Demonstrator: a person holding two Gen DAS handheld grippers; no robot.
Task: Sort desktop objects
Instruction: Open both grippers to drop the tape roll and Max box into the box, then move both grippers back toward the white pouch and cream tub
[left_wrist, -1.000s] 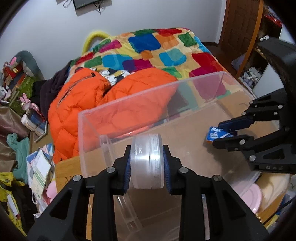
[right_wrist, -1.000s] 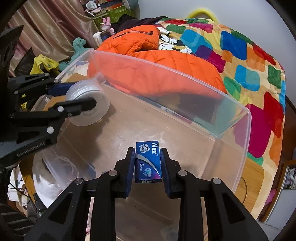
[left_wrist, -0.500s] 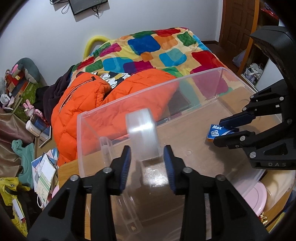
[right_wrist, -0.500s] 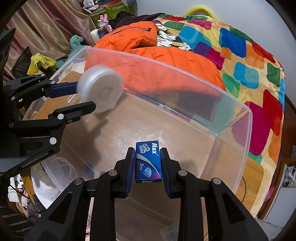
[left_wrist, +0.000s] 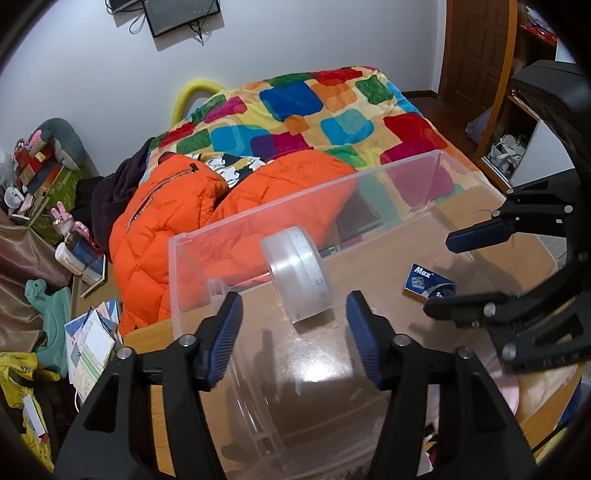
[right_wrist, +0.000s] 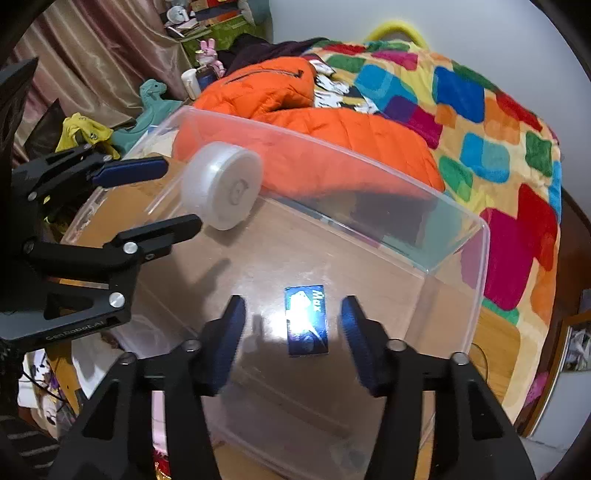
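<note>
The left gripper (left_wrist: 293, 334) hangs over a clear plastic bin (left_wrist: 258, 225), its blue-padded jaws spread wide and holding nothing; just beyond them a roll of clear tape (left_wrist: 297, 273) stands on edge inside the bin, apparently touching the floor, though the fisheye view leaves that uncertain; the right gripper (right_wrist: 291, 341) is likewise released, jaws parted either side of a small blue staple box (right_wrist: 306, 320) lying flat on the bin's bottom; only the right wrist view shows the roll's round face and glare washing out the box's print, while the left wrist view reads "Max" on the box; behind the bin lie an orange jacket (left_wrist: 177, 206) and a multicoloured quilt (left_wrist: 314, 107) on a bed.
</note>
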